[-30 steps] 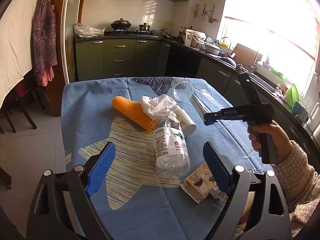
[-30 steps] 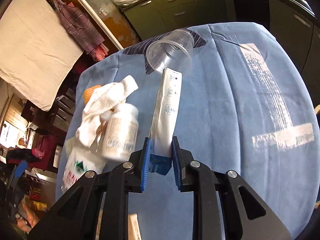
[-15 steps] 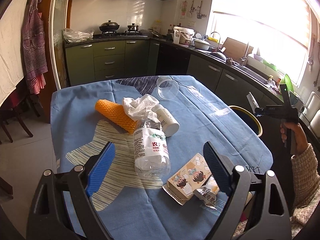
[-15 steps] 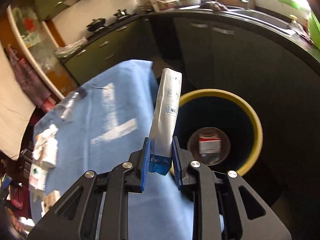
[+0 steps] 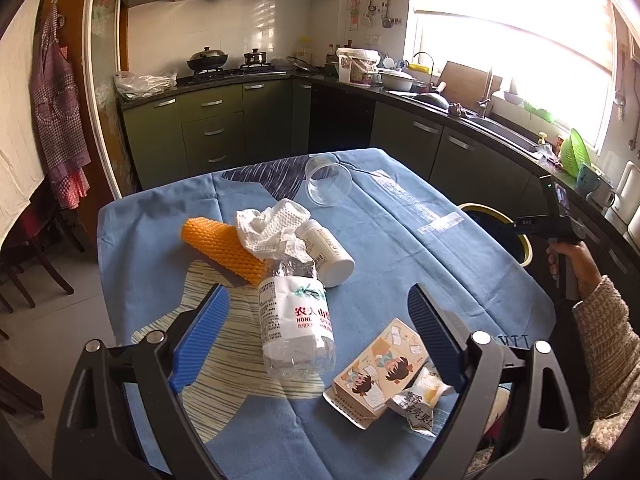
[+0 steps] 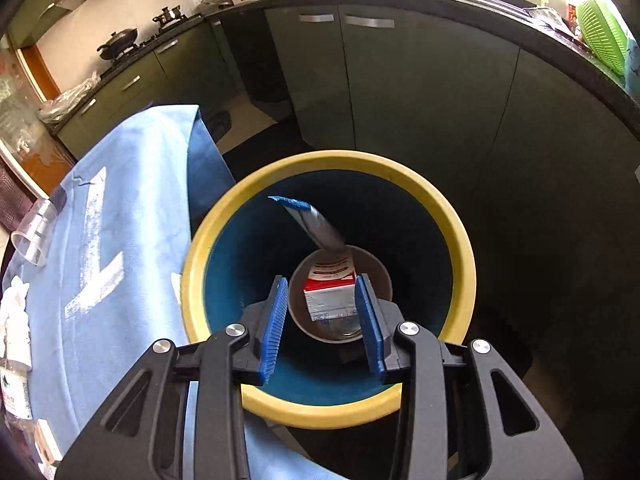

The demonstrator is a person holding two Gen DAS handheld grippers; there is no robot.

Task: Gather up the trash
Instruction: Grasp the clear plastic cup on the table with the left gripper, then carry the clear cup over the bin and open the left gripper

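Right gripper (image 6: 322, 320) just spread, empty, above yellow-rimmed blue bin (image 6: 320, 408) | long white-and-blue packet (image 6: 310, 224) released, apparently falling inside | left gripper (image 5: 316, 336) spread over table trash | next item due

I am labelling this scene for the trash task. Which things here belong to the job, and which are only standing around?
Job: trash bin, wrapper inside it, water bottle, orange foam net, carton, clear cup, right gripper.

Standing around: wok, apron, green colander.
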